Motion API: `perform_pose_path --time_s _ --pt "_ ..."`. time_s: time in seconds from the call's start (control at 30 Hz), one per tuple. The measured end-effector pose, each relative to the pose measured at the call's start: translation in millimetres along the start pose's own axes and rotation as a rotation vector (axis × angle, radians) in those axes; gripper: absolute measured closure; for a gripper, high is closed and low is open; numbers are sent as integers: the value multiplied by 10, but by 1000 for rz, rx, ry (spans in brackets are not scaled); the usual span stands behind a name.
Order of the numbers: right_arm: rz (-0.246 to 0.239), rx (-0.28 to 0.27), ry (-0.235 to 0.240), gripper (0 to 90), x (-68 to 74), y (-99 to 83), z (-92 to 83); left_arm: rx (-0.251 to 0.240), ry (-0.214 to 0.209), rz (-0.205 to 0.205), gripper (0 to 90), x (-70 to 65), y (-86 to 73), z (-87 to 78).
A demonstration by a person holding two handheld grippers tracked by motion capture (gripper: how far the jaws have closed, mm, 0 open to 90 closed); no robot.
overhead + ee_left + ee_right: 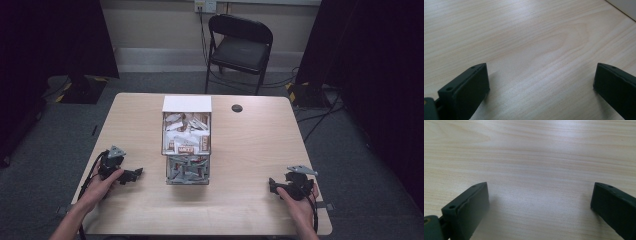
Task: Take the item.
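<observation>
Nearest, at the counter's point(240, 150) front edge: 2 forearms entering from below, each hand holding 1 hand-held gripper.

Left hand-held gripper point(134, 174): held in the left hand point(97, 187) near the front-left corner of the counter, jaws pointing toward the counter's middle, grey 3-cornered plate on top, black cable trailing back along the forearm. In the left gripper view the left hand-held gripper point(540, 82) has its 2 black jaws spread wide, nothing between them, bare pale wood grain beneath and a strip of the counter's edge at the upper right corner.

Right hand-held gripper point(272, 186): held in the right hand point(300, 197) near the front-right corner, jaws pointing toward the counter's middle, grey plate on top. In the right gripper view the right hand-held gripper point(539, 201) also has its jaws spread wide, empty, over bare wood.

Middle of the counter: 1 clear box point(187, 169) of grey pieces, well apart from both grippers, between them and slightly farther back. Directly behind it, touching or just beside, 1 open box point(186, 131) of small white and brown packets, its white lid flap point(186, 103) raised at the far side.

Far counter area: 1 round dark cable hole point(237, 108).

Beyond the counter: 1 black folding chair point(239, 47) on grey carpet against a pale wall, cables along the floor, dark curtains at both sides.
</observation>
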State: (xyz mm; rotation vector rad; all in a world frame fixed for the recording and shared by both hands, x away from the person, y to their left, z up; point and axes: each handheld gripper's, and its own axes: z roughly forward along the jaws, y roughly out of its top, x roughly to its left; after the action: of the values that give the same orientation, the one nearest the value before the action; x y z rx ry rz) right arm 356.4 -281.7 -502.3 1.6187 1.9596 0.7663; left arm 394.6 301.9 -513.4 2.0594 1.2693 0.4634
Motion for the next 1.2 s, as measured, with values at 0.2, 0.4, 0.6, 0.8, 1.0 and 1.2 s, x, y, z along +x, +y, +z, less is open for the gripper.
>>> perform_pose_path --time_s 0.2,0.4,0.6,0.8,1.0,1.2 --pt "0 -1 0 10 -1 6 7 -4 1 -4 0 -3 0 2" --pt "6 11 -5 37 29 25 0 0 0 0 0 0 0 0" --pt "10 0 34 143 25 34 -41 -1 0 -1 0 -1 0 0" --pt "10 -8 40 148 33 52 -70 -4 1 -5 0 -3 0 2" --pt "-7 -37 87 192 60 81 -121 0 1 1 0 0 0 0" --pt "-22 -61 129 246 104 109 -166 -5 9 -8 0 -19 0 3"
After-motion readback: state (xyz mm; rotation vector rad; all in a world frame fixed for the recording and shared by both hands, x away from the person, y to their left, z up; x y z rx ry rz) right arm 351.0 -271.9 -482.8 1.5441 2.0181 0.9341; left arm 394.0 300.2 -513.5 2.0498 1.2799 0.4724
